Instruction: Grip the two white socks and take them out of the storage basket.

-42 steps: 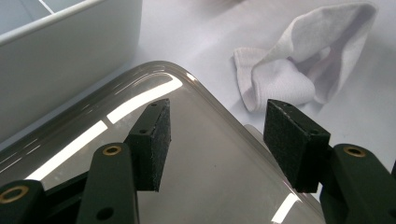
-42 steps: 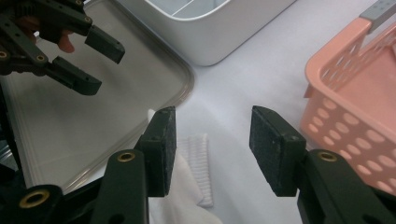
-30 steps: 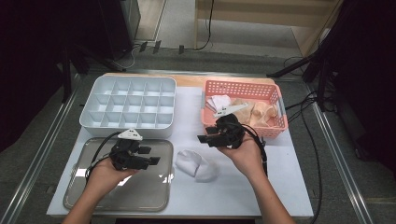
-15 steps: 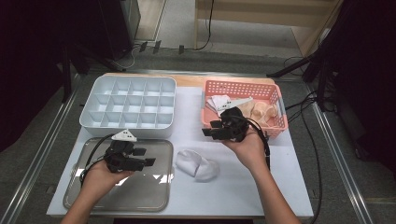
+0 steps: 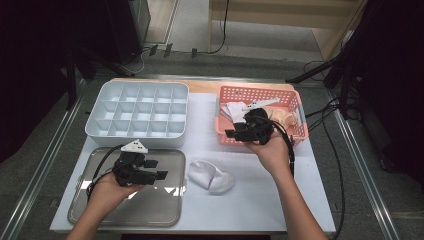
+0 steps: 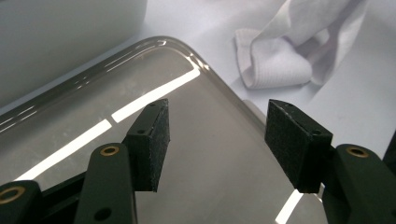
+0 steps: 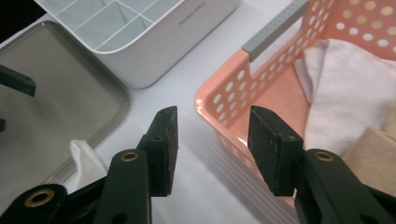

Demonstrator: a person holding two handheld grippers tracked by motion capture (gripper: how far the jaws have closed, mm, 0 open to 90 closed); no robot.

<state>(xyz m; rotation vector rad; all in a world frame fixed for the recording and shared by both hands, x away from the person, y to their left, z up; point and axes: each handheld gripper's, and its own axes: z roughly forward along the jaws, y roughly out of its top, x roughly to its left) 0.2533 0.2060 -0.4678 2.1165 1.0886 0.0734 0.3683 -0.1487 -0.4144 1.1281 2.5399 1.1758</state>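
Swinging your right gripper [image 5: 235,134] back over the pink basket's [image 5: 296,102] near corner, jaws spread and empty, you've left the white sock [image 5: 211,175] on the table beside the tray [image 5: 170,212]. Your left gripper [image 5: 155,170] has drawn back over that tray, jaws also apart. That suggests another garment comes next.

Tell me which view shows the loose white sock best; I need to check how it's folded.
The left gripper view: the white sock is close, with folds and ribbed weave clear. The high view shows the sock whole on the table but small. The right gripper view catches a corner beside the tray.

White table [image 5: 300,200]: divided box [image 5: 137,115], basket [image 5: 295,107], tray [image 5: 150,210], cloth [image 5: 212,176].
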